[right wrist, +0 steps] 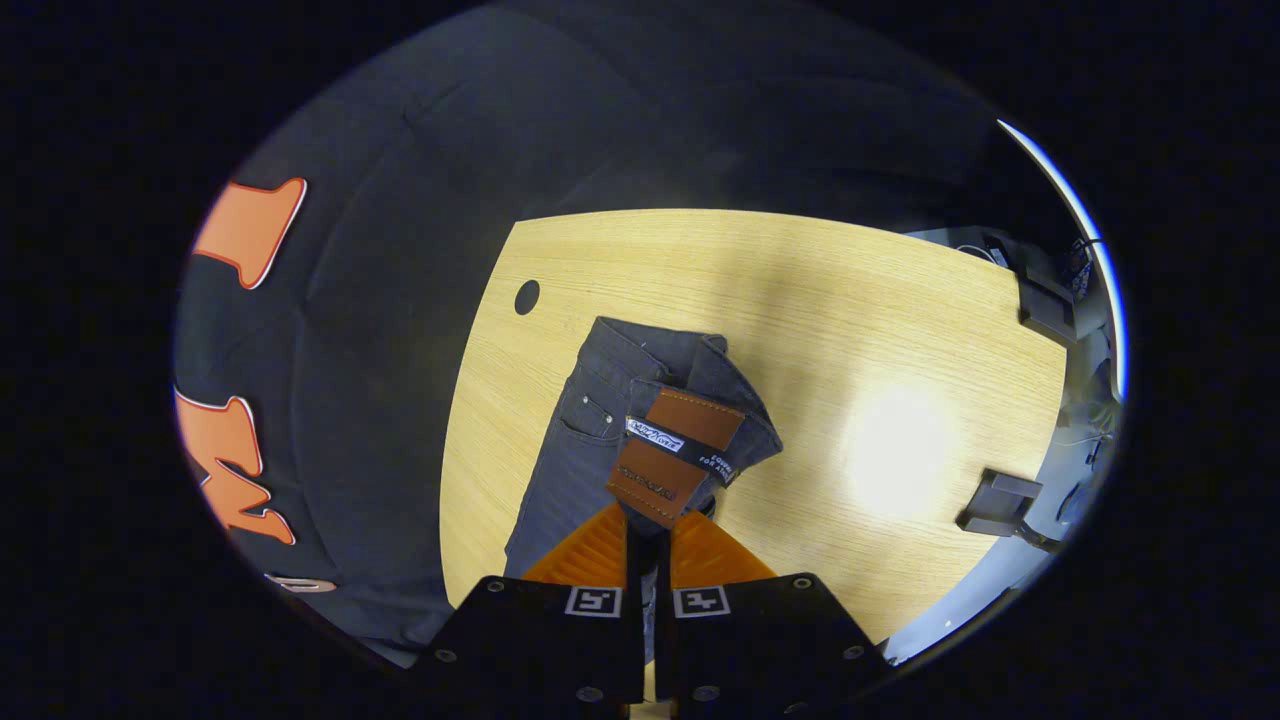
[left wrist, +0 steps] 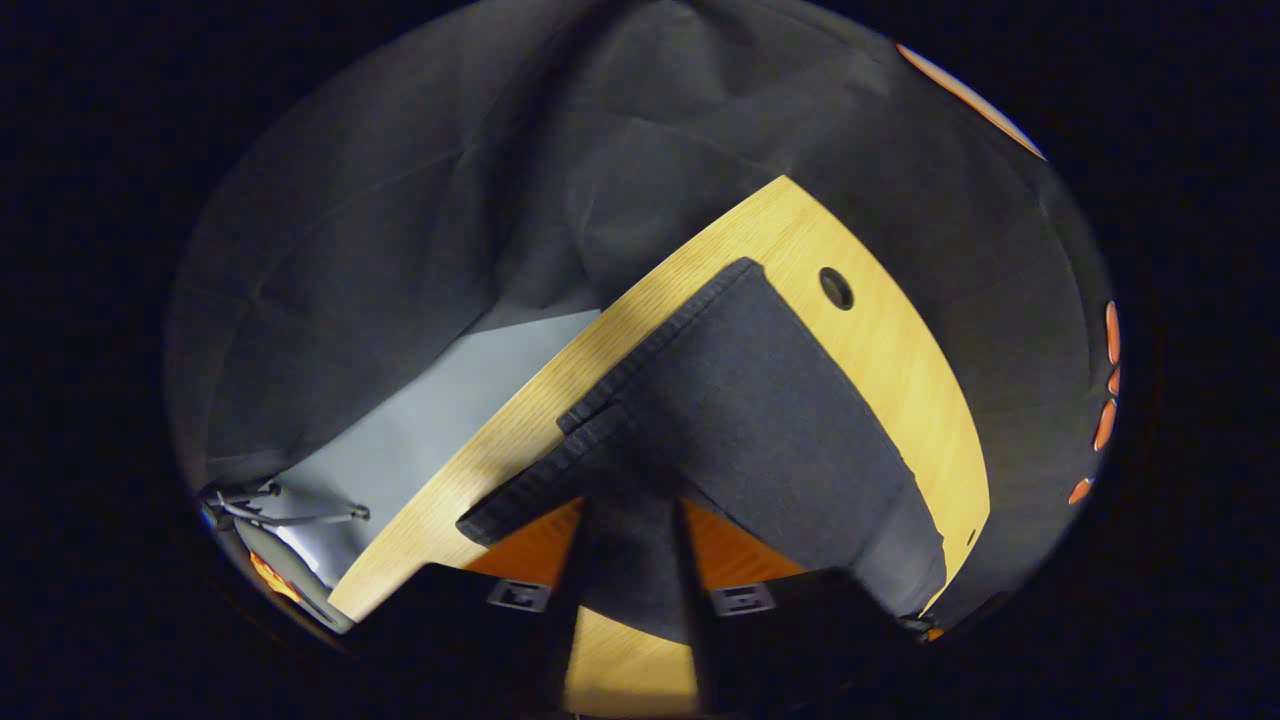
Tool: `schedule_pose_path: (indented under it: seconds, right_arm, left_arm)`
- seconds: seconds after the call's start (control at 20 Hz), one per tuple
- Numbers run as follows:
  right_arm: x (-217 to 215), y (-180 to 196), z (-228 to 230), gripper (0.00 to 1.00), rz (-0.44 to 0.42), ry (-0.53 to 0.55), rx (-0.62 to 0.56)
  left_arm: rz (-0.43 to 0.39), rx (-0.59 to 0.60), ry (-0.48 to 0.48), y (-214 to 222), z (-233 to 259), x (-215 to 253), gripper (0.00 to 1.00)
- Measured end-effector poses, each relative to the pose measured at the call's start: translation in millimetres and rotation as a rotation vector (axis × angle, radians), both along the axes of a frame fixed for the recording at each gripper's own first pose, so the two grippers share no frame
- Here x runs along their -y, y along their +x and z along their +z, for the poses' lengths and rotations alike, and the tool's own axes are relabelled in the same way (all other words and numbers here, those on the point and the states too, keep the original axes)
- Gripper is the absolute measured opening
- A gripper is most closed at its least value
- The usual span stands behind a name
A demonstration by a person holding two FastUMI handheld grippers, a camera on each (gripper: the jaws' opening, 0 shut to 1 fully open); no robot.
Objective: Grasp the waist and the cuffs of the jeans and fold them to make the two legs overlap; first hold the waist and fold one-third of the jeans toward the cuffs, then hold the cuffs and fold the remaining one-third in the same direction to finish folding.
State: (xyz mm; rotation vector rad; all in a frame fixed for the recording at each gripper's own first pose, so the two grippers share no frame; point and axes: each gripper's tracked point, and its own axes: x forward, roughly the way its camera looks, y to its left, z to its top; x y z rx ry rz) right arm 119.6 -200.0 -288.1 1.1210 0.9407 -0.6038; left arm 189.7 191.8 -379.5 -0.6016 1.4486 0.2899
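Jeans (right wrist: 640,420) are found on the wooden table (right wrist: 900,300), long axis running fwd from each gripper.

Right gripper (right wrist: 650,545) is seen clenched on the waist end: both fingers pinch denim directly below the leather patch (right wrist: 675,455), w/ the waistband bunched above it. The cable hole (right wrist: 527,297) lies well apart, to the upper left.

Left gripper (left wrist: 630,560) is seen clamped on the cuff end (left wrist: 560,470); cloth is drawn between the fingers, and the leg fans out fwd toward the table's far edge (left wrist: 780,215).

Judged: each end is held by its nearer gripper, so the leg-overlap fold turns on both ends being carried sideways together, across the long axis, not along it.
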Motion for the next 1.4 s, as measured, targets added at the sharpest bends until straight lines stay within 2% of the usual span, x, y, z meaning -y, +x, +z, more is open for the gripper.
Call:
schedule_pose_path:
  seconds: [0.05, 0.1, 0.25, 0.55, 0.65, 0.7, 0.75, 0.8, 0.85, 0.9, 0.95, 1.1, 1.25, 1.4]
  right_arm:
    - [1.7, -0.4, -2.6, 0.05, 0.006, 0.003, -0.003]
    - [2.1, -0.9, -4.4, 0.05, 0.009, 0.007, -0.009]
    - [2.1, 2.8, -4.7, 0.05, 0.023, 0.015, -0.001]
    - [4.1, -0.3, -9.2, 0.05, 0.040, 0.022, -0.007]
    - [5.0, 0.2, -11.2, 0.05, 0.030, 0.029, -0.005]
    - [4.8, 0.4, -13.2, 0.05, 0.034, 0.031, -0.005]
    - [6.1, 0.6, -14.6, 0.05, 0.030, 0.030, -0.005]
    - [5.0, 1.2, -16.1, 0.04, 0.029, 0.037, 0.001]
    - [5.9, 2.2, -15.8, 0.05, 0.019, 0.043, 0.005]
    - [5.6, 2.9, -16.0, 0.05, 0.018, 0.053, 0.006]
    - [6.4, 1.8, -14.8, 0.05, 0.018, 0.056, 0.010]
    - [6.2, 4.8, -13.8, 0.05, 0.020, 0.064, 0.018]
    - [3.4, 4.6, -8.5, 0.05, 0.025, 0.071, 0.034]
    - [6.6, -2.7, -11.2, 0.05, 0.020, 0.071, 0.021]
  left_arm:
    - [-0.025, -0.035, 0.018, 1.6, -6.9, 0.1, 0.61]
    - [-0.036, -0.075, 0.030, 1.3, -16.6, 2.6, 0.60]
    - [0.009, -0.168, 0.046, 8.0, -35.0, 10.2, 0.60]
    - [0.022, -0.247, 0.103, 23.5, -52.6, 16.4, 0.61]
    - [-0.019, -0.264, 0.125, 26.5, -50.5, 14.3, 0.59]
    - [-0.021, -0.268, 0.126, 24.5, -53.4, 16.9, 0.60]
    - [-0.013, -0.272, 0.111, 24.8, -51.1, 19.3, 0.65]
    - [-0.011, -0.268, 0.115, 20.5, -52.1, 15.0, 0.60]
    - [0.025, -0.265, 0.080, 20.3, -47.5, 19.1, 0.33]
    - [0.022, -0.223, 0.048, 25.4, -42.8, 22.3, 0.07]
    - [0.033, -0.166, 0.036, 31.2, -42.1, 23.4, 0.02]
    - [0.039, -0.033, -0.022, 49.4, -21.4, 25.1, 0.02]
    - [0.032, 0.041, -0.026, 51.6, 15.4, 24.8, 0.01]
    - [0.059, -0.001, -0.043, 34.7, 17.6, 22.8, 0.01]
